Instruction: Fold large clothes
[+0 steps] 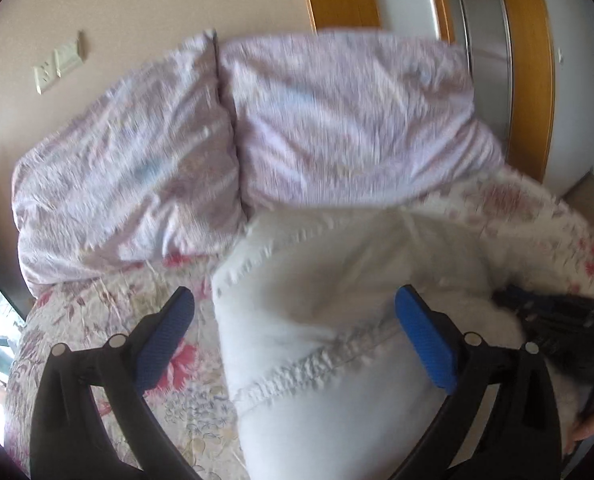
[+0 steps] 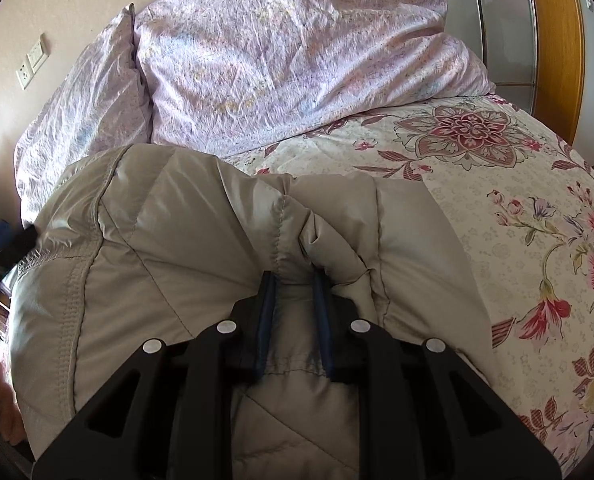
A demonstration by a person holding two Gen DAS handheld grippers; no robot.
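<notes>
Now my right gripper (image 2: 295,280) has its jaws pinched on a fold of the padded jacket (image 2: 177,240) on the bed (image 2: 497,184); my left gripper (image 1: 295,308) hangs above it, jaws wide, holding nothing.

Left wrist cam: rides the left gripper (image 1: 295,312), looks forward and down along its fingers, close above the pale padded jacket (image 1: 317,320) on the bed (image 1: 97,320), facing the far pillows (image 1: 337,120) and wall. Blurred. Right wrist cam: rides the right gripper (image 2: 295,280), same downward tilt, very near the jacket (image 2: 157,240), facing the same way. Shared: jacket, both pillows (image 2: 277,60), floral bedspread, wall socket (image 1: 59,66) far left, wooden frame far right.
</notes>
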